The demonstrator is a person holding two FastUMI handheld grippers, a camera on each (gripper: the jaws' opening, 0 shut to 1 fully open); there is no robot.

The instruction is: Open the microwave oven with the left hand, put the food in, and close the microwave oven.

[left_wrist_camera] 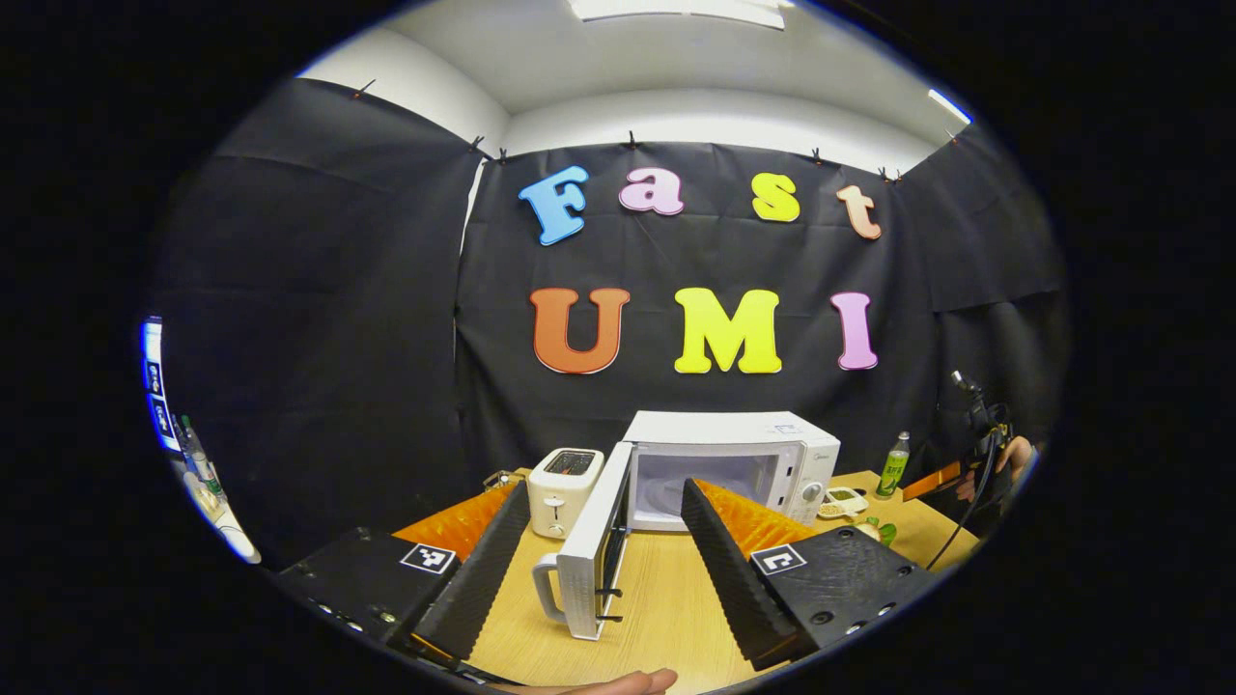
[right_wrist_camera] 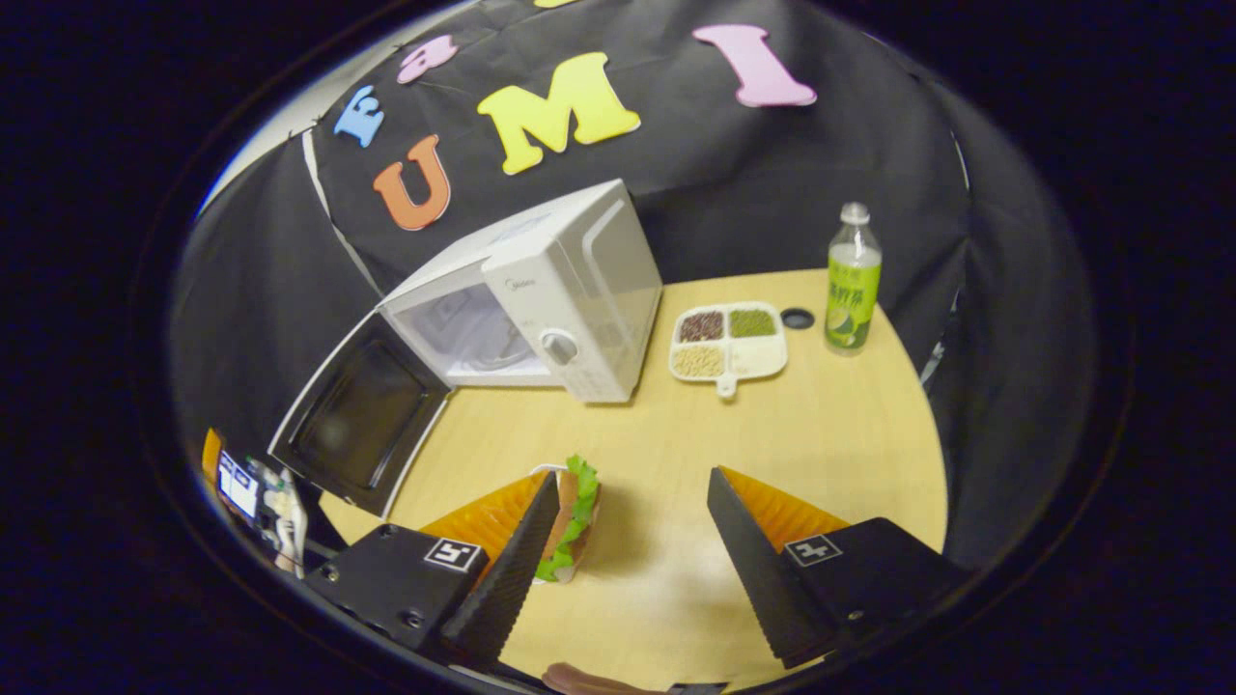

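Microwave oven (left_wrist_camera: 734, 463): a white, boxy metal case standing at the far side of the table, with a round dial on its control panel; in the right gripper view (right_wrist_camera: 541, 299) the pale, smooth cavity lies bare.
Door (left_wrist_camera: 594, 555): swung wide to the left, a flat panel with a dark window and a looped white handle at its near edge; in the right gripper view (right_wrist_camera: 359, 425) its dark inner face looks toward the camera.
Food (right_wrist_camera: 572, 516): a sandwich with a frilly green lettuce edge on a small white dish, lying on the table near the camera and touching the inner side of one finger of the right gripper; well apart from the oven.
Left gripper (left_wrist_camera: 606, 550): ribbed, wedge-shaped fingers spread wide apart, nothing between them but the door's edge farther off.
Right gripper (right_wrist_camera: 626, 541): fingers wide apart, not clamped on the sandwich.
Table (right_wrist_camera: 840, 434): light wood grain, smooth.
Divided tray (right_wrist_camera: 729, 346): white, four compartments, holding dark red, green and tan grains and one pale filling; just right of the oven.
Bottle (right_wrist_camera: 853, 280): clear plastic with a green label, upright, right of the tray.
Toaster (left_wrist_camera: 565, 490): cream, rounded, left of the oven.
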